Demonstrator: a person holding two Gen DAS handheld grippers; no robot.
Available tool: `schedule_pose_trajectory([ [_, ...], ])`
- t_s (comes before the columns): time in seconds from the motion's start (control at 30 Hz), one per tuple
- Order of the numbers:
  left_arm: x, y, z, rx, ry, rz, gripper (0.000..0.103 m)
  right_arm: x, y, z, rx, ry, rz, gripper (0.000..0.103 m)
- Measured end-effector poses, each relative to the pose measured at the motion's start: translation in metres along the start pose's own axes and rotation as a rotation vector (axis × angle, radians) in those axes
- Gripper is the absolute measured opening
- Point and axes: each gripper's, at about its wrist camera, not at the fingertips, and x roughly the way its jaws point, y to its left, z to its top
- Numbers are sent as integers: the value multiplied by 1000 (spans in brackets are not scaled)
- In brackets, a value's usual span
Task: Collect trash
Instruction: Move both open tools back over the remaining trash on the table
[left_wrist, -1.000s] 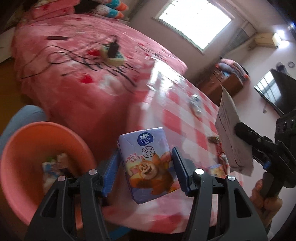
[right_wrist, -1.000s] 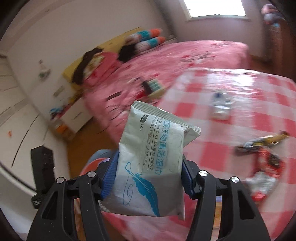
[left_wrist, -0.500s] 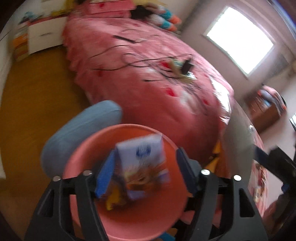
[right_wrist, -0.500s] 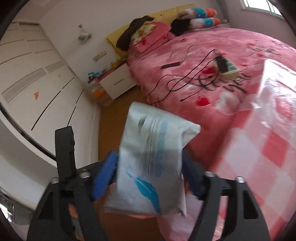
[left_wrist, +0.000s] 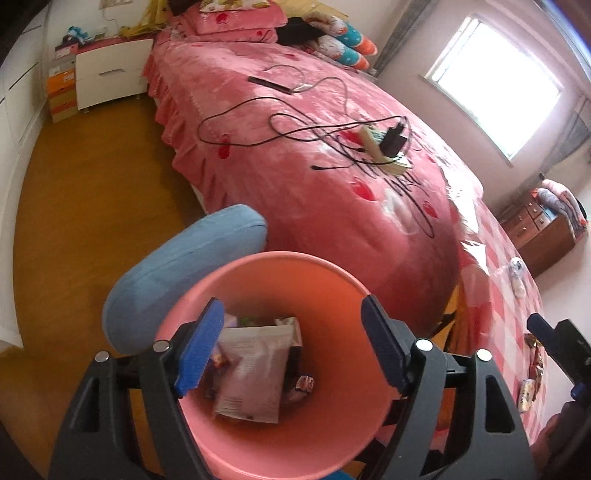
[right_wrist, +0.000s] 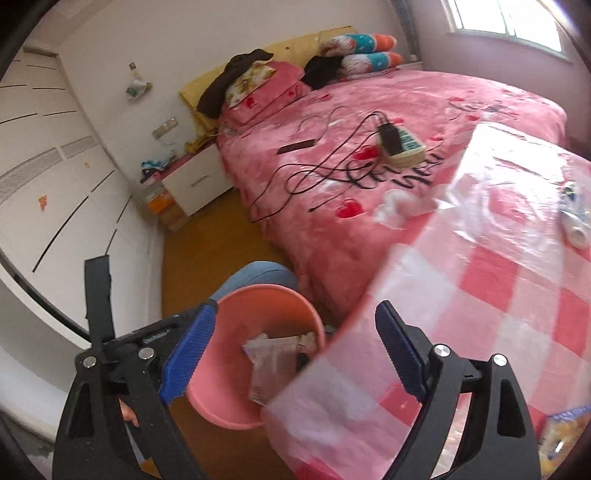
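A pink bin (left_wrist: 280, 435) stands on the floor by the checked table (right_wrist: 498, 295). My left gripper (left_wrist: 291, 306) hangs right over it, its jaws opening with nothing between them. A white wipes pack (left_wrist: 255, 380) lies in the bin on top of other wrappers. My right gripper (right_wrist: 295, 308) is above the table's corner and the bin (right_wrist: 236, 406), its jaws opening too and empty; the wipes pack (right_wrist: 269, 365) shows below it. Snack wrappers (left_wrist: 533, 365) and a white crumpled piece (right_wrist: 574, 218) lie on the table.
A blue padded stool (left_wrist: 177, 273) touches the bin's far side. Behind it stands a pink bed (left_wrist: 332, 192) with cables and a power strip (left_wrist: 384, 147). Wooden floor (left_wrist: 92, 184) stretches left towards a white nightstand (left_wrist: 110, 74). A yellow-blue packet (right_wrist: 565, 432) lies at the table's near edge.
Both grippers swung from the table to above the bin. The tissue pack left the left jaws and the wipes pack left the right jaws. Both jaws have widened.
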Motion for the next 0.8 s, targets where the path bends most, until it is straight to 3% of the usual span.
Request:
schedule_pose_trajectory([
  [0.33, -5, -56, -12, 96, 18, -67, 78, -33, -35, -24, -37, -64, -201, 89],
  [0.8, -5, -135, -35, 246, 45, -113, 78, -65, -78, -46, -35, -123, -337, 89],
])
